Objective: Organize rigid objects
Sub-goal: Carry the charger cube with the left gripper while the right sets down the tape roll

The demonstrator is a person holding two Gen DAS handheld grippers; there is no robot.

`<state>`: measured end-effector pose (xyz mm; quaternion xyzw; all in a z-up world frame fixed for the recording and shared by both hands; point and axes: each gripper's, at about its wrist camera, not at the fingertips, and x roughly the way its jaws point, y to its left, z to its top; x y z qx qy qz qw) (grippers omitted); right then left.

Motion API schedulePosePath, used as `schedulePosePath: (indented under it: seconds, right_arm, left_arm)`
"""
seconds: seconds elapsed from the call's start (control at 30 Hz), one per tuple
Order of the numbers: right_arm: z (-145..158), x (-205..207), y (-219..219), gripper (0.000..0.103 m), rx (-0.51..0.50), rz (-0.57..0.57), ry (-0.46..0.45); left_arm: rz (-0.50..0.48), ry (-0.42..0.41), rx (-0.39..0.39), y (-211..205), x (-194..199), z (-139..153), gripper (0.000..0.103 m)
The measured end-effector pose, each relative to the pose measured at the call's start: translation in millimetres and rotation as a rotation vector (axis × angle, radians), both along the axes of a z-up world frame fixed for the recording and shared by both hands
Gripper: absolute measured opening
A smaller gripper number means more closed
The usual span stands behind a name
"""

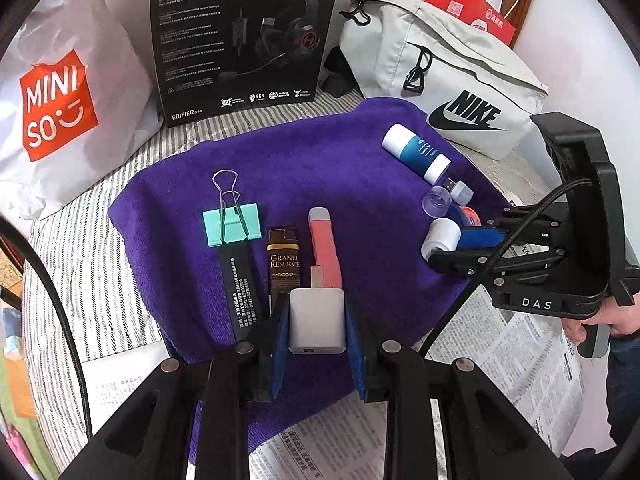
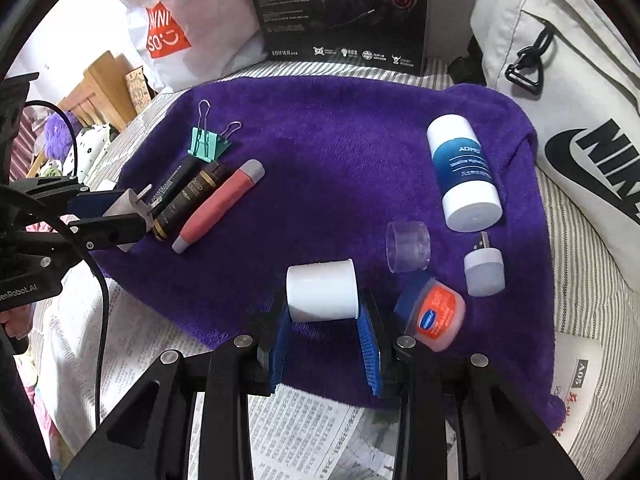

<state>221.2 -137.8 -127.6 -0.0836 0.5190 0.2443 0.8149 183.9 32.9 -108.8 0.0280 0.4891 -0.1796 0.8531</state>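
- Left hand-held gripper [image 1: 317, 330] clamps a white charger [image 1: 317, 320]; just ahead lie a pink pen [image 1: 325, 248], brown tube [image 1: 283, 266] and clip [image 1: 231, 224].
- Right hand-held gripper [image 2: 322, 320] grips a white cup [image 2: 322, 294]; a Vaseline jar [image 2: 436, 316] sits just right, a clear cap [image 2: 408, 246] ahead.

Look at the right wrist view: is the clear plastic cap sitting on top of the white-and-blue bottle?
No, the clear plastic cap lies on the purple towel, apart from the white-and-blue bottle.

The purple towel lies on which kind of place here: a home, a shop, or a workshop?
Probably a home bedroom. The purple towel lies on striped bedding, with a shopping bag and a sling bag leaning behind it and newspaper spread in front.
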Motion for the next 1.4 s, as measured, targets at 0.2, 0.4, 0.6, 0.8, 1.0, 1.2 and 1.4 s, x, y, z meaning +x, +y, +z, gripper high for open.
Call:
schedulePosePath:
  seconds: [0.2,0.4,0.6,0.8,1.0,1.2,1.4]
  right_arm:
    - [-1.0,2.1,3.1,0.033,-0.009,0.014,-0.005]
    - [-0.9,2.4,1.5,0.036,0.001,0.032,0.010]
    - [8.9,-3.5,-7.2,0.043,-0.008,0.029,0.003]
    - [25.4,-18.8,-18.4,0.045,-0.006,0.028,-0.029]
    - [33.1,-37.6,-40.0,0.046,0.020,-0.012,-0.040]
    - [32.8,-52.9,-63.3,0.046,0.037,-0.056,-0.032]
    - [31.8,-63.9,-78.6,0.046,0.054,-0.083,-0.027]
  left_arm:
    - [0.003,0.007,0.000,2.6,2.9,-2.9,0.025]
    - [0.005,0.013,0.005,1.5,3.3,-2.7,0.025]
    - [-0.001,0.014,0.006,-4.8,1.9,0.8,0.025]
    - [-0.021,0.007,0.008,-18.6,2.0,8.5,0.025]
    - [-0.034,0.004,0.018,-33.5,3.3,9.5,0.025]
    - [-0.030,0.014,0.008,-43.0,6.7,4.4,0.025]
    - [-0.041,0.034,0.012,-53.7,16.0,-5.4,0.025]
